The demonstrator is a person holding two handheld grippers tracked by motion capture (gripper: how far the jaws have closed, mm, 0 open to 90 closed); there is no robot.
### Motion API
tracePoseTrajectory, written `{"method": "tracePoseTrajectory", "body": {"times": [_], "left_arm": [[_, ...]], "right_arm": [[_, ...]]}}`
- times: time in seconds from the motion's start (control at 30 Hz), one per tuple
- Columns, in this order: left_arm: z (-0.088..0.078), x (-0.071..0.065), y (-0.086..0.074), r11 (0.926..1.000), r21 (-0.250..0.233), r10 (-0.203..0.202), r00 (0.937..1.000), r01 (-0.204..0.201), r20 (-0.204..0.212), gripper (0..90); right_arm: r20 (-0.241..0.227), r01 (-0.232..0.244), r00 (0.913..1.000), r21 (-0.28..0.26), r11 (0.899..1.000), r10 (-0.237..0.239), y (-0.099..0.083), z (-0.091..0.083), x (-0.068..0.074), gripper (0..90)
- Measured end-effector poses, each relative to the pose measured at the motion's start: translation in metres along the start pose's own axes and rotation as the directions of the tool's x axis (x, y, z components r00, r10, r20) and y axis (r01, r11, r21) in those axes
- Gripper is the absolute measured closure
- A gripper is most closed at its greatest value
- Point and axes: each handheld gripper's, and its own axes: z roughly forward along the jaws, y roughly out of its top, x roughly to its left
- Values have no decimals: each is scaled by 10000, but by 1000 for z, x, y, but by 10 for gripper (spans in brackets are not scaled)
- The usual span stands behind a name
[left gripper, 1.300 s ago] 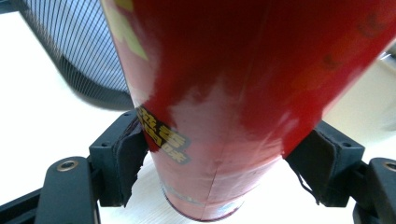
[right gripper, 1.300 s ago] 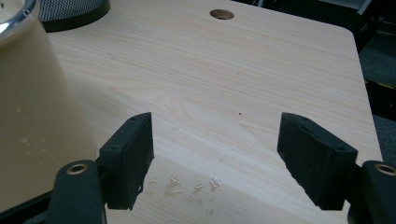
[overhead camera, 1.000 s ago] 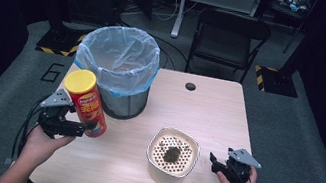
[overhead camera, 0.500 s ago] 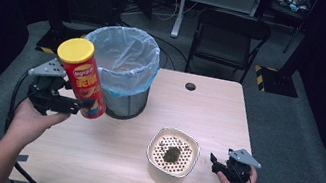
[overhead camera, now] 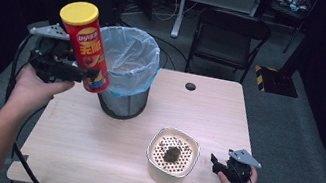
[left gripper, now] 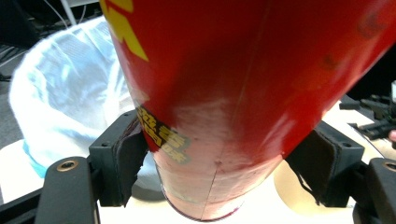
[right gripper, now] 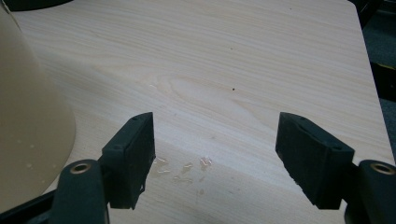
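Observation:
A red chip can (overhead camera: 86,49) with a yellow lid is held up in the air, tilted, just left of the bin. My left gripper (overhead camera: 83,75) is shut on the can's lower part; in the left gripper view the red can (left gripper: 233,93) sits clamped between both black jaws. The mesh bin with a pale blue liner (overhead camera: 127,67) stands on the table behind the can. My right gripper (overhead camera: 214,162) rests open near the table's front right, with bare wood between its jaws (right gripper: 215,154).
A cream container with a perforated insert and a dark lump (overhead camera: 172,155) stands just left of my right gripper; its wall (right gripper: 28,121) appears at the left of the right gripper view. The wooden table (overhead camera: 208,109) has a cable hole (overhead camera: 190,86). A black chair (overhead camera: 228,39) stands behind.
My left gripper has lifted the chip can up and to the left, off the table to the bin's rim height. The right gripper has stayed still.

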Motion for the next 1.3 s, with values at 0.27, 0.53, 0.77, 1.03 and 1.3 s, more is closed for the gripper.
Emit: {"method": "tracePoseTrajectory", "body": {"times": [0.27, 0.53, 0.77, 1.03, 1.3], "left_arm": [[7, 19, 26, 9988, -206, -452, 9985, 446, -316, 237], [29, 33, 36, 9927, -241, -1195, 9898, 1180, -772, 237], [53, 46, 39, 9886, -270, -1502, 9812, 1480, -1215, 237], [79, 57, 42, 9884, -77, -1502, 9718, 1514, -1815, 237], [103, 65, 41, 9844, 48, -1704, 9596, 1759, -2237, 236]], "right_arm": [[-5, 38, 10000, 65, 10000, -38, -1, 1, -2, 282], [16, 20, 10000, 110, 9999, -20, -2, 1, -3, 283], [0, -57, 10000, 178, 9998, 57, -4, 3, -4, 284], [-32, 122, 9999, 219, 9997, -122, -5, 4, -5, 285], [-131, 74, 9999, 223, 9997, -71, -6, 5, -5, 287]]}}
